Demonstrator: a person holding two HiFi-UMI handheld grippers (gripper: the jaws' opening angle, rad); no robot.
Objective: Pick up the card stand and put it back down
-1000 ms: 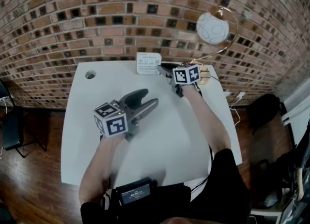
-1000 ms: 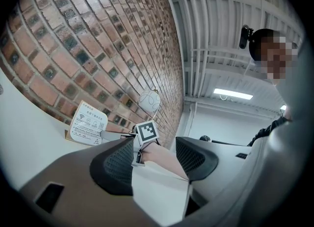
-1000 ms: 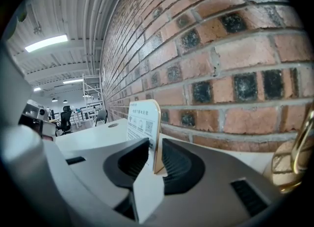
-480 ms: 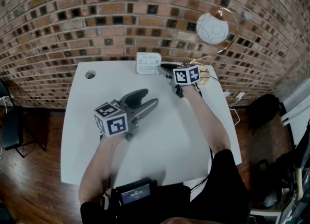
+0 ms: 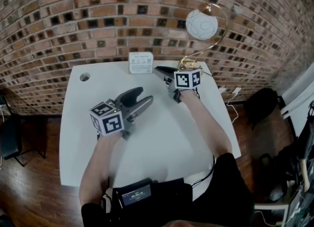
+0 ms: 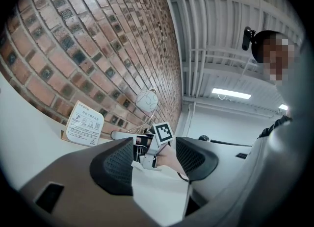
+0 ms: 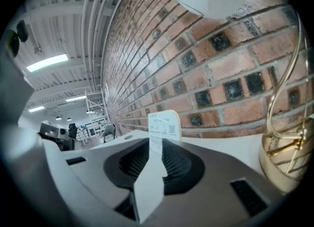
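R gripper [image 5: 161, 70] had jaws slightly apart, empty. Card stand [image 5: 141, 63] stood at table [image 5: 162, 133] back edge, just beyond its tips at approx 10 o'clock, wide face running 9-to-3. L gripper [image 5: 142, 96], jaws spread & empty, sat farther off, so R was nearer.

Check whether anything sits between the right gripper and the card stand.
Nothing visible. Only bare table lies between the right gripper and the card stand, seen beyond its parted jaws. The lamp base stands off to the right, outside that line.
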